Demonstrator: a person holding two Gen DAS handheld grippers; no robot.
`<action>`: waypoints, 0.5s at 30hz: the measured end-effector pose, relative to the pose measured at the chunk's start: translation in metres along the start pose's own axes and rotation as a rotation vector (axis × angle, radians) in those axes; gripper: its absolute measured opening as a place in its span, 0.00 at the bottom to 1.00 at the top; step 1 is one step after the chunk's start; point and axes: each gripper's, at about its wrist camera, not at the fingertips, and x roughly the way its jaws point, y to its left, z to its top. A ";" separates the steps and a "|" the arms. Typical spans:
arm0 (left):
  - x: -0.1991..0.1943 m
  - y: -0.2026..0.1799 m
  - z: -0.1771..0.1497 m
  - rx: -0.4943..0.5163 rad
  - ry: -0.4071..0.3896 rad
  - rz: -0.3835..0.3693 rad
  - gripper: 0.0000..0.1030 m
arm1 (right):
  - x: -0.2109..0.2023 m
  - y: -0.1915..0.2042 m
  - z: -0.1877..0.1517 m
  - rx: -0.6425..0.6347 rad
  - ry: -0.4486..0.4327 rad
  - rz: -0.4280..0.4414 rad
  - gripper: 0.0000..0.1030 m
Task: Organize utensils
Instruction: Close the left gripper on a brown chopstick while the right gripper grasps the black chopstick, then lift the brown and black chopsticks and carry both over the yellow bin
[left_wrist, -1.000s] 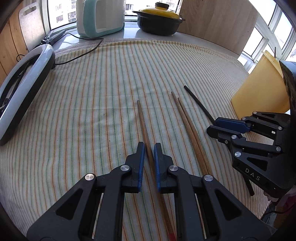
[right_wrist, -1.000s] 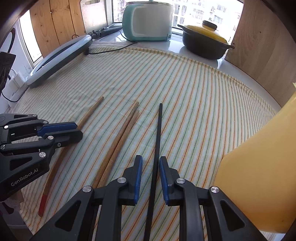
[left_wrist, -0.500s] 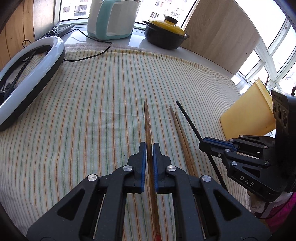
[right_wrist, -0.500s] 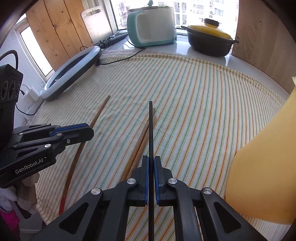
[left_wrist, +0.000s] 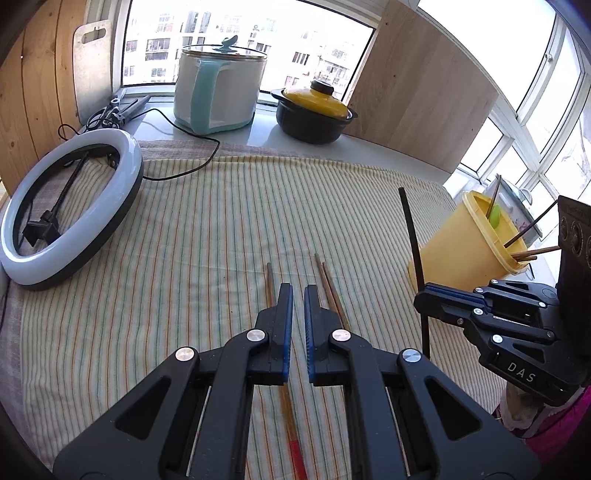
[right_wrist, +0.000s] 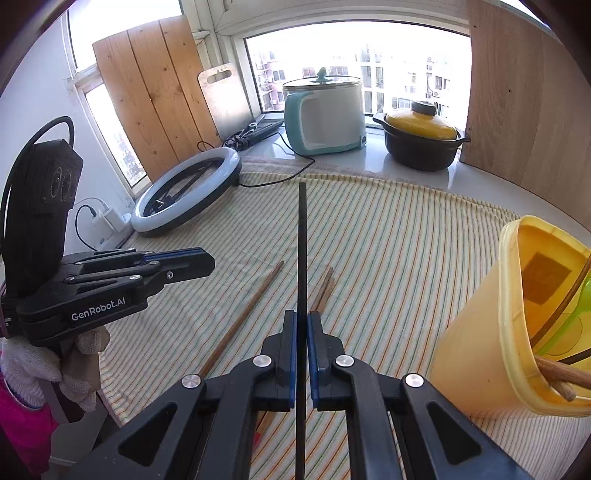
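- Striped cloth covers the bench, and its far edge stops short of the window sill, where a teal-and-white cooker and a yellow-lidded pot stand at about 12 o'clock.
- At 9 to 10 o'clock in the left wrist view, a ring light lies on the cloth's left edge. From there to the chopsticks the cloth is bare.
- The left hand-held gripper is lifted above the cloth with its jaws drawn narrow and nothing between them.
- A brown chopstick with a red end lies flat on the cloth below it and runs under the left finger toward 6 o'clock.
- Just to the right, a pair of brown chopsticks lies side by side on the cloth, tips toward 12 o'clock.
- The right hand-held gripper is clamped on a black chopstick, which is held clear of the cloth and points to 12 o'clock in the right wrist view.
- At 3 to 4 o'clock in that view, a yellow tub sits near the cloth's right edge. It holds wooden sticks and a green utensil, and its open mouth is tipped toward the gripper.
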 end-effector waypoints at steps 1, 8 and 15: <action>0.009 0.001 -0.001 -0.004 0.044 0.009 0.05 | -0.001 0.001 -0.001 -0.003 -0.002 -0.001 0.03; 0.071 -0.003 -0.012 0.060 0.266 0.109 0.13 | -0.004 0.005 -0.005 -0.009 -0.006 0.002 0.03; 0.078 0.001 -0.016 0.087 0.256 0.113 0.06 | -0.009 0.003 -0.006 -0.008 -0.015 0.005 0.03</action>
